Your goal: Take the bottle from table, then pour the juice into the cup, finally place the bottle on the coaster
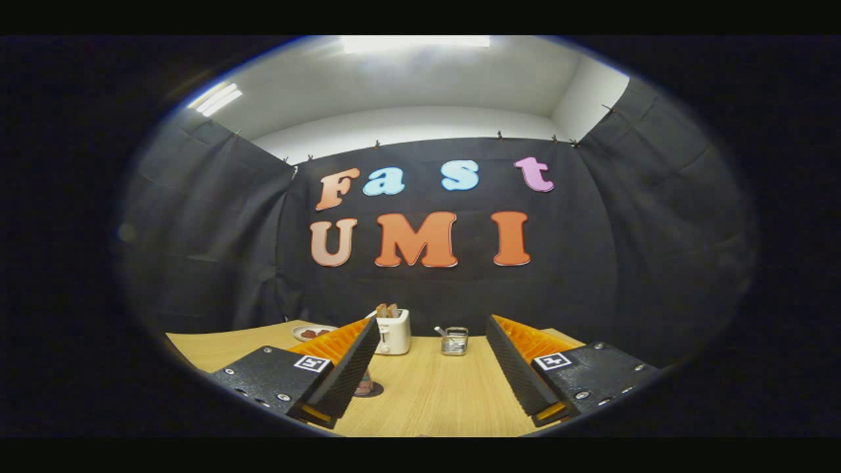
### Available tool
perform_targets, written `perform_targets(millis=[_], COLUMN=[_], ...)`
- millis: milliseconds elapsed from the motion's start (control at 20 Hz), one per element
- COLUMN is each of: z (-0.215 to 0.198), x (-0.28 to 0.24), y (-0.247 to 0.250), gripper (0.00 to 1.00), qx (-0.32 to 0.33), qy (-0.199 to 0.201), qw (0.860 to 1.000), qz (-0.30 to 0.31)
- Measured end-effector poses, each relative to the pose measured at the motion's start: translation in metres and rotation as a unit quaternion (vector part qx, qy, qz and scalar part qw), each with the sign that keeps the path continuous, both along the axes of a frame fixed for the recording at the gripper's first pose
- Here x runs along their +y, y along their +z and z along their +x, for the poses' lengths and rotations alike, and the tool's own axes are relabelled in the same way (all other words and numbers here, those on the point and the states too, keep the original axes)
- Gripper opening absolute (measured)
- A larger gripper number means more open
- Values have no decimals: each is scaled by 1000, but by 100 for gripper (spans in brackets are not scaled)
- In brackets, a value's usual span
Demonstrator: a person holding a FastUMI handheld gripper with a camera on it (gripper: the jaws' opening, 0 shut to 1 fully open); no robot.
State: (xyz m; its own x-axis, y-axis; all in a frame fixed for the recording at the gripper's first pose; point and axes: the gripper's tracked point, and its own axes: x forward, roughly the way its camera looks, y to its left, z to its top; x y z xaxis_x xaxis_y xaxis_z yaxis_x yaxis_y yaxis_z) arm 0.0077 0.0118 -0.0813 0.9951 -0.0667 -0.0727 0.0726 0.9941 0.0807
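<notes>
Coaster (380,393), a dark round disc, lies on the wooden table (433,401) in front of the white toaster (394,334) and a little to its left, nearer the camera, its edge peeking out from behind the left finger. A small pale object (363,384) stands on it, mostly hidden by that finger, and I cannot tell whether it is the bottle or the cup. Taking the rest from the left: a small white plate (314,332) with something reddish on it sits well left of the toaster, toward the far side of the table, half covered by the left finger's orange back. Next comes the left of the two fingers (348,368), black and ribbed on its inner face, its tip reaching up to the toaster's lower left side in the view. The toaster itself stands at the back of the table against the black cloth wall, with brown toast slices (386,310) poking out of its top. Just right of the toaster, apart from it, is a small shiny container (454,341) with a handle sticking out of it. Right of that rises the other finger. The gripper (433,323) is spread wide, its jaws well apart, with bare table between them and nothing held.
</notes>
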Motion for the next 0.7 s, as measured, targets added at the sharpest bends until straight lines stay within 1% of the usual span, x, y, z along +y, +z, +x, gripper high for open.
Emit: perform_targets(millis=[100,400,700], z=[-2,-8,-4], x=[-1,6,29], y=[2,7,9], gripper=[97,97,97], qx=[-1,3,0], qy=[-7,-5,2], qw=[1000,1000,1000], qz=[-9,-15,-21])
